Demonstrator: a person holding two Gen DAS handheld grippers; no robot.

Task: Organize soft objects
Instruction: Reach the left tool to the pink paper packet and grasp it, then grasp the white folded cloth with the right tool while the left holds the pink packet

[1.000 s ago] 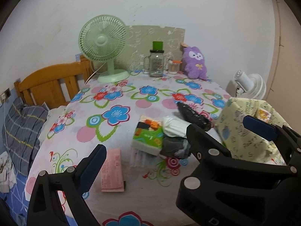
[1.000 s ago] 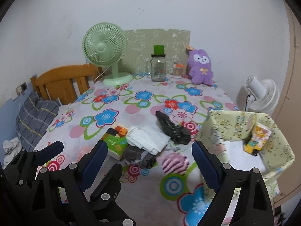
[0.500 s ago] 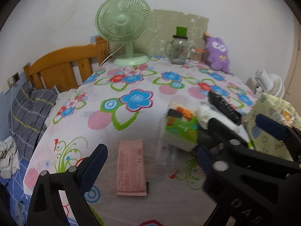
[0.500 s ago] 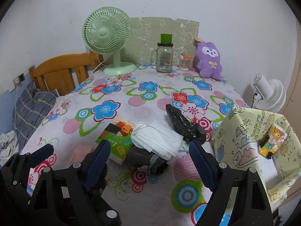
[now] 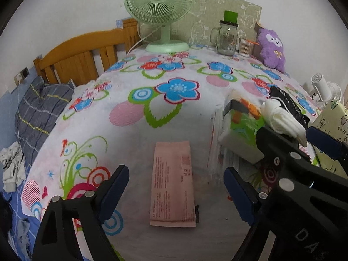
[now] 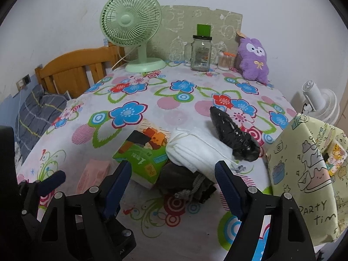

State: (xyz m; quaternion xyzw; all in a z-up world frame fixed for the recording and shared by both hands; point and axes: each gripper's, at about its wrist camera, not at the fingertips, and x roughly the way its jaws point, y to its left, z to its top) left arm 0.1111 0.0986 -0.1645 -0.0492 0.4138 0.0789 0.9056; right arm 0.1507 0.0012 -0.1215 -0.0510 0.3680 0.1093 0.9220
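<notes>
Soft objects, 5 items, clustered toward the right edge of the table [image 6: 152, 217], floral cloth cover.
1. Tissue pack [image 6: 142, 152], green, lying flat, left of the cluster.
2. White cloth bundle [image 6: 195, 150], folded, leaning on the tissue pack and over the grey item.
3. Grey pouch [image 6: 184, 182], with cord, nearest the front edge.
4. Black bag [image 6: 235, 134], crumpled, touching the white bundle's far side.
5. Pink packet [image 5: 173, 184], flat, apart to the left, near the front edge.

Yellow fabric bin [image 6: 304, 174], at the right edge.

Left gripper [image 5: 176, 192]: fingers wide, closing, empty, either side of the pink packet without contact.
Right gripper [image 6: 173, 188]: fingers wide, closing, empty, framing the grey pouch.
</notes>
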